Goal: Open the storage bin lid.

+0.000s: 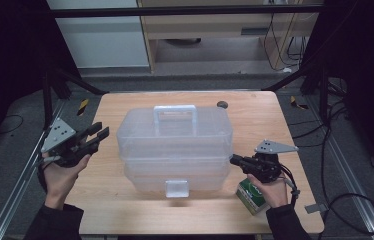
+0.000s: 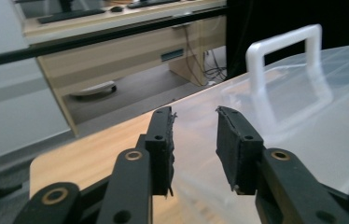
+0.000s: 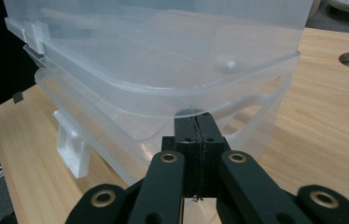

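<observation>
On pale wood sits a translucent ribbed plastic box (image 1: 175,145).

I see a light wooden table (image 1: 125,210) carrying a clear plastic tiered box (image 1: 175,147) at centre, a green-labelled carton (image 1: 251,196) near right.

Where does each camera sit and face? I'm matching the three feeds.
High view: above the person's side, facing down on the table; both forearms, left gripper, right gripper.
Left gripper view: on the left gripper, facing the handle.
Right gripper view: on the right gripper, facing the box side.
Shared: clear box.
</observation>
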The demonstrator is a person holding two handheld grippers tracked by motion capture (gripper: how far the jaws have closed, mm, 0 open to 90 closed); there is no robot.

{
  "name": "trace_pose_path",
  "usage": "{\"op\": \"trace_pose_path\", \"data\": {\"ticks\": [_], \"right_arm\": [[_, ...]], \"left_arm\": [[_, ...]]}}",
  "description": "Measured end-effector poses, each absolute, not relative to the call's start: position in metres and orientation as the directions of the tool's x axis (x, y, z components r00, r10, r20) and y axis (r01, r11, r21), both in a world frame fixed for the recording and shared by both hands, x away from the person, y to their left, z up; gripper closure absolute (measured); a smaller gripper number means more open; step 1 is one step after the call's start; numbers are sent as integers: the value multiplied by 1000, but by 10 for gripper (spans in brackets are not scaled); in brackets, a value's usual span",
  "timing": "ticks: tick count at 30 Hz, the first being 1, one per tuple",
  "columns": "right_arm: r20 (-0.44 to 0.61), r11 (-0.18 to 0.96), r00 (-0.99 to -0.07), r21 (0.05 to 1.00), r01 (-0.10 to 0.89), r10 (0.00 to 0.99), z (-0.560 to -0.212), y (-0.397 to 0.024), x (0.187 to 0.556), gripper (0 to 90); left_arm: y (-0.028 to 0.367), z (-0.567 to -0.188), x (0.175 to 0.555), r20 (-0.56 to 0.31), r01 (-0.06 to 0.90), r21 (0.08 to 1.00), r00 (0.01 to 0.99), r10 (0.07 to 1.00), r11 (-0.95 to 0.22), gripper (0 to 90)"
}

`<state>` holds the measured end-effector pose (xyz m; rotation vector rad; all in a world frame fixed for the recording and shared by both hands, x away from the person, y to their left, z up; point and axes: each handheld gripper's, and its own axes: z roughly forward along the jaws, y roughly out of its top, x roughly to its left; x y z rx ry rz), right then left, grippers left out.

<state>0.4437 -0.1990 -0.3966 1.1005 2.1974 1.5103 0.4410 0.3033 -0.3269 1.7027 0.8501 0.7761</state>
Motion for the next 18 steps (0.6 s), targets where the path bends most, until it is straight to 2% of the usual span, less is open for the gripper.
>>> {"op": "trace_pose_path", "data": {"ticks": [9,18], "right_arm": [[201,177,-681,880,442,705,-397,-199,444,899],[193,181,-682,881,437,706,-397,-199,443,899]], "left_arm": [[312,-369,433,47,223,959,484,874,-176,741],[313,-397,427,17,297,935,510,860,-194,851]]}}
